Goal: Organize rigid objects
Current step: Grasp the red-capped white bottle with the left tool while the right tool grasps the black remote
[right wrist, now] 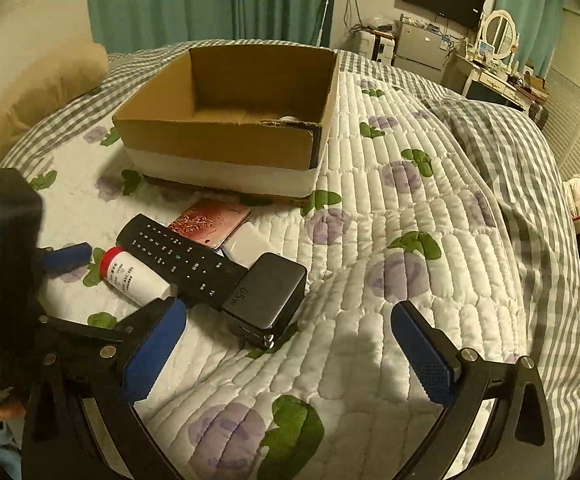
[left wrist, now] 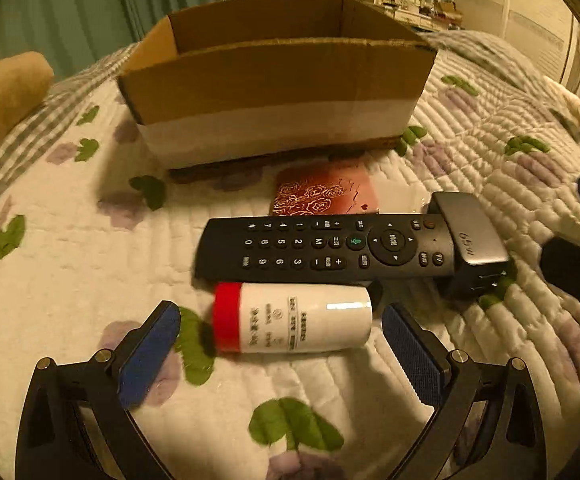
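Note:
A white bottle with a red cap (left wrist: 293,322) lies on its side on the quilt, between the fingers of my open left gripper (left wrist: 282,316), which do not touch it. Just beyond it lies a black remote (left wrist: 321,248), its right end against a grey 65W charger (left wrist: 469,236). A red rose-patterned card (left wrist: 325,196) sits behind them, before the open cardboard box (left wrist: 274,80). My right gripper (right wrist: 288,312) is open just short of the charger (right wrist: 268,292), holding nothing. In the right wrist view the bottle (right wrist: 134,276), remote (right wrist: 182,260) and box (right wrist: 226,144) lie to the left.
A flat white item (right wrist: 250,244) lies under the card's edge. Something small and white (right wrist: 290,119) shows inside the box. A tan pillow (right wrist: 50,92) is at the left and a rumpled grey-check blanket (right wrist: 509,152) at the right. The flowered quilt (right wrist: 389,240) stretches right of the objects.

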A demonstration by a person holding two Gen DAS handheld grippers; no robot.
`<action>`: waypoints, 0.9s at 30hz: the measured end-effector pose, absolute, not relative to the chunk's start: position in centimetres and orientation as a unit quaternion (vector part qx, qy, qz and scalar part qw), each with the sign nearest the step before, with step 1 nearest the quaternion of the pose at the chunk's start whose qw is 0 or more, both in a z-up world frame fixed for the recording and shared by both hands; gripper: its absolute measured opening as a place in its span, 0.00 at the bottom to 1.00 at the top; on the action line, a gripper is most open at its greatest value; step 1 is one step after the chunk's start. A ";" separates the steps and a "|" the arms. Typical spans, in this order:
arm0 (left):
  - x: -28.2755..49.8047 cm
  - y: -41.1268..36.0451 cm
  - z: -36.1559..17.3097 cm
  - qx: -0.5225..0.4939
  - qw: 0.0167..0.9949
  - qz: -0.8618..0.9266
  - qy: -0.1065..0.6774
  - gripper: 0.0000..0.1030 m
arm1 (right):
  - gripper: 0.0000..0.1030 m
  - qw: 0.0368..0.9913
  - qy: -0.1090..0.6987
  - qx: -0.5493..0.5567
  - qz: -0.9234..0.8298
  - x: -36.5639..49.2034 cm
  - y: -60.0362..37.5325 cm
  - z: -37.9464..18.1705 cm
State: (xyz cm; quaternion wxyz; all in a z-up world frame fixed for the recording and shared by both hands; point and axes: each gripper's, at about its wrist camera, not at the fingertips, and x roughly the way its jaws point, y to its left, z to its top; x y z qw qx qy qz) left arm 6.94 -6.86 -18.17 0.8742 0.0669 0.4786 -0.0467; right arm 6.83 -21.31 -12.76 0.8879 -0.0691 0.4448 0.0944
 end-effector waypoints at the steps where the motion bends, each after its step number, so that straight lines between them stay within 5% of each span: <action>1: 7.3 -6.9 -18.4 0.063 0.873 -0.047 0.481 0.98 | 1.00 0.887 0.446 -0.071 0.095 6.9 -21.1 -12.8; 2: 7.6 -6.8 -18.6 0.061 0.873 -0.045 0.482 0.94 | 1.00 0.886 0.447 -0.075 0.095 7.0 -21.0 -12.9; 3: 7.8 -6.8 -19.0 0.060 0.869 -0.048 0.488 0.76 | 1.00 0.885 0.449 -0.077 0.096 7.0 -20.9 -12.9; 10: 5.6 -4.9 -15.8 0.036 0.884 -0.051 0.464 0.76 | 1.00 0.875 0.457 -0.088 0.130 7.7 -20.3 -12.6; 18: 5.1 0.2 -11.9 0.026 0.897 0.008 0.441 0.76 | 0.99 0.833 0.439 -0.268 0.202 9.1 -13.1 -14.1; 27: 5.4 2.3 -12.3 0.044 0.897 0.007 0.439 0.77 | 0.71 0.776 0.494 -0.330 0.213 12.5 -8.0 -20.1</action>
